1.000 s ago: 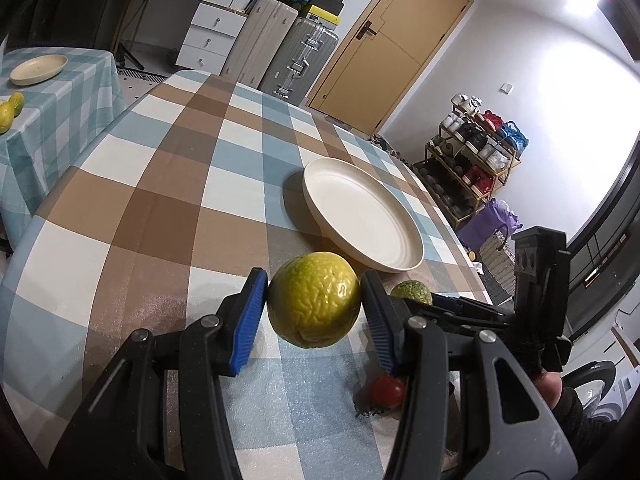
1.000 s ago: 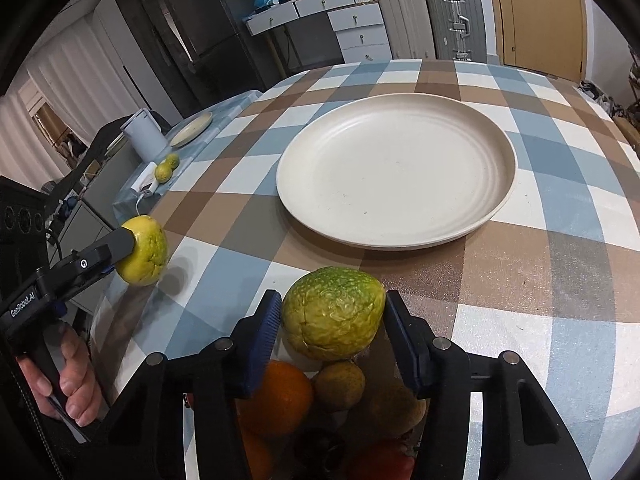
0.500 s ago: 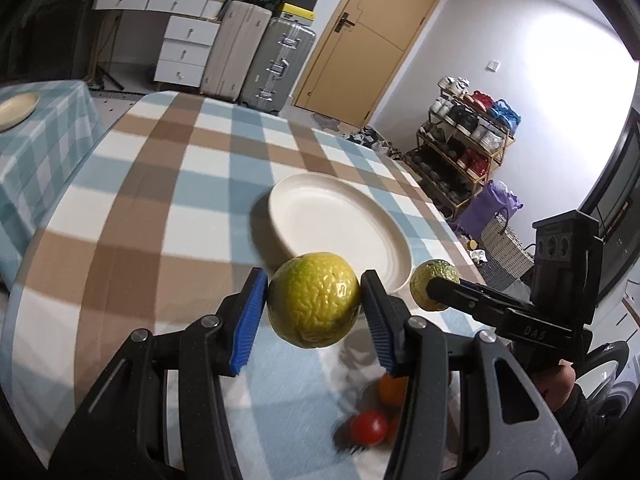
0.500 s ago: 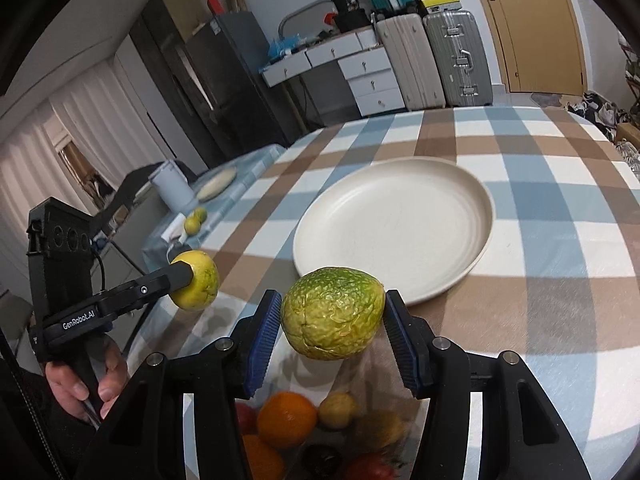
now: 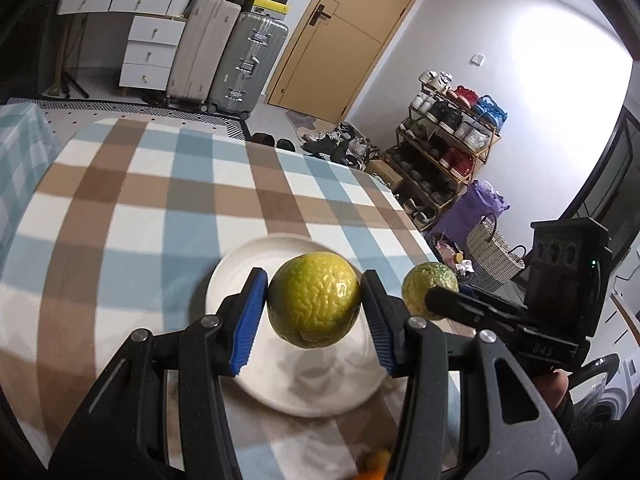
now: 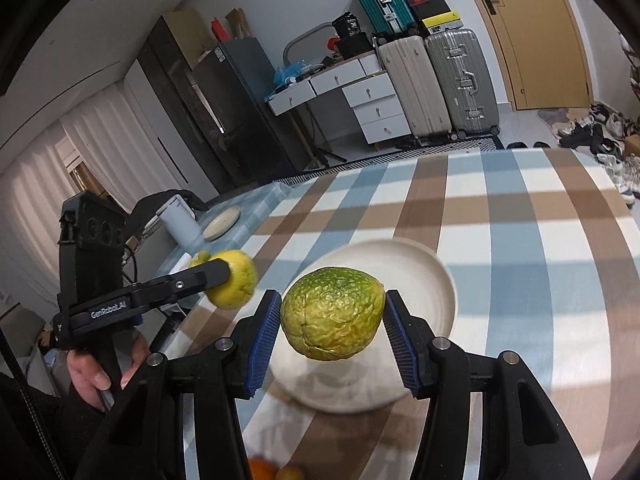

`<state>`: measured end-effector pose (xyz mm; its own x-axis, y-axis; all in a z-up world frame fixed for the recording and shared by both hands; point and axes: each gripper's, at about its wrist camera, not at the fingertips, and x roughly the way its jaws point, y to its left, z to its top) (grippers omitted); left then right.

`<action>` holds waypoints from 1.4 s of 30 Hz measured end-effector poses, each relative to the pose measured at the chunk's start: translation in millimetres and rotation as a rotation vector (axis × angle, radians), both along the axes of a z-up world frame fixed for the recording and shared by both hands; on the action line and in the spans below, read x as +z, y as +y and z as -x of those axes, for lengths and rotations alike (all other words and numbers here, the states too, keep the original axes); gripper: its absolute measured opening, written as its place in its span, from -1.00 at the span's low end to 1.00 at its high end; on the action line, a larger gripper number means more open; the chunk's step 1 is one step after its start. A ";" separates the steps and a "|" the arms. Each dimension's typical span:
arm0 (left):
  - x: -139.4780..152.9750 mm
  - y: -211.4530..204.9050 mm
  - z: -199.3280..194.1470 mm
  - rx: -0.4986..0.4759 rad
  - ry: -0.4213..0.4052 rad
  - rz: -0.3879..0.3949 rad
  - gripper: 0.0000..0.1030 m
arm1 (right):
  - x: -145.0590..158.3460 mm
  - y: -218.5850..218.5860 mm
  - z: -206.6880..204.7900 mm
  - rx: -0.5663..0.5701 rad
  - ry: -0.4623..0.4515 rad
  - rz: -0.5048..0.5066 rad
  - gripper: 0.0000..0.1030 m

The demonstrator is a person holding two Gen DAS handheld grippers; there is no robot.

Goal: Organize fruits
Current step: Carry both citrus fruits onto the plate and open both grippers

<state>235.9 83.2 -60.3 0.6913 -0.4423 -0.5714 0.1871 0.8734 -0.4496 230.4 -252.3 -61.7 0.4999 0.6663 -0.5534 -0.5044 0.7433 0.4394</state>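
Left gripper (image 5: 314, 306): blue pads clamped on a yellow-green wrinkled citrus (image 5: 314, 300), one pad on each side, fruit lifted clear of the surface

Hanging above the white plate (image 5: 236, 268), shadow cast on the plate's near half

Right gripper (image 6: 332, 318): pads clamped on a greener wrinkled citrus (image 6: 332, 314), also held in the air over the same plate (image 6: 436, 280), shadow on the plate below

From left wrist view: greener citrus (image 5: 430, 286) just right of the yellow-green one, close but not touching, at about the same height

From right wrist view: yellow-green citrus (image 6: 236, 284) to the left, out past the plate's left rim, pinched at the tip of the left gripper

Plate on a round table with brown/blue/white checked cloth (image 5: 132, 216), nothing resting on the plate

Orange fruit (image 6: 262, 470) and a small yellow one (image 6: 290, 473) at the near table edge, mostly cut off by the frame; orange blur (image 5: 374, 462) at the bottom of left view too, blurred, cannot tell which fruit

Background: suitcases (image 5: 228, 52) and white drawers (image 5: 148, 56) by the far wall, tan door (image 5: 352, 28), shoe rack (image 5: 448, 148) far right

Second table with a small plate (image 6: 222, 222) and a white jug (image 6: 180, 222) far left
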 end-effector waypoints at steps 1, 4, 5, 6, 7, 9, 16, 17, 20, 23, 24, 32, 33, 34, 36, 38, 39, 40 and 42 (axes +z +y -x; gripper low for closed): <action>-1.3 -2.8 -9.1 -0.008 0.005 -0.001 -0.12 | 0.1 1.2 -6.7 0.010 0.000 0.001 0.03; -11.2 -10.8 -38.4 -0.035 0.035 0.004 -0.12 | -2.6 6.2 -29.8 0.033 0.006 0.019 0.03; -15.4 -12.1 -49.6 -0.041 0.050 0.003 -0.12 | -4.3 8.0 -34.9 0.042 0.008 0.023 0.03; -18.9 -12.8 -56.4 -0.041 0.057 0.004 -0.12 | -6.1 10.0 -40.6 0.050 0.008 0.031 0.03; -22.0 -13.2 -63.9 -0.045 0.066 0.007 -0.12 | -8.2 12.3 -46.3 0.054 0.007 0.042 0.03; -28.9 -13.7 -79.3 -0.051 0.084 0.015 -0.12 | -15.5 17.8 -58.2 0.067 0.014 0.069 0.03; -59.7 -15.1 -113.0 -0.076 0.150 0.045 -0.12 | -45.9 36.6 -86.7 0.113 0.048 0.158 0.03; -63.4 -15.1 -115.2 -0.075 0.156 0.045 -0.12 | -49.1 38.3 -88.4 0.115 0.047 0.166 0.03; -73.0 -14.8 -122.5 -0.077 0.170 0.051 -0.12 | -57.5 42.8 -93.6 0.121 0.045 0.192 0.03; -78.7 -14.6 -125.4 -0.074 0.167 0.037 -0.12 | -64.4 46.1 -98.6 0.126 0.046 0.202 0.03; -80.2 -13.9 -126.1 -0.070 0.168 0.041 -0.11 | -66.1 47.2 -100.1 0.126 0.044 0.206 0.03; -84.3 -12.8 -132.9 -0.052 0.190 0.055 -0.10 | -73.1 54.1 -106.4 0.111 0.030 0.238 0.05; -82.5 -13.0 -132.1 -0.053 0.185 0.055 -0.07 | -71.3 52.7 -104.7 0.106 0.016 0.233 0.08; -79.8 -13.1 -131.0 -0.043 0.178 0.042 -0.02 | -69.2 51.3 -103.4 0.101 0.005 0.227 0.11; -73.8 -12.9 -126.6 -0.029 0.166 0.026 0.21 | -65.7 49.4 -101.2 0.099 -0.002 0.213 0.26; -66.3 -9.4 -120.2 -0.012 0.149 0.034 0.25 | -61.7 46.3 -98.3 0.083 -0.009 0.210 0.37; -62.1 -8.3 -117.0 -0.006 0.142 0.026 0.29 | -58.7 43.7 -95.4 0.079 -0.015 0.202 0.45; -58.1 -8.0 -113.2 0.001 0.135 0.014 0.32 | -56.2 41.7 -93.0 0.076 -0.019 0.195 0.51; -47.5 -7.5 -101.5 0.016 0.115 -0.017 0.49 | -47.9 34.8 -84.4 0.061 -0.039 0.178 0.72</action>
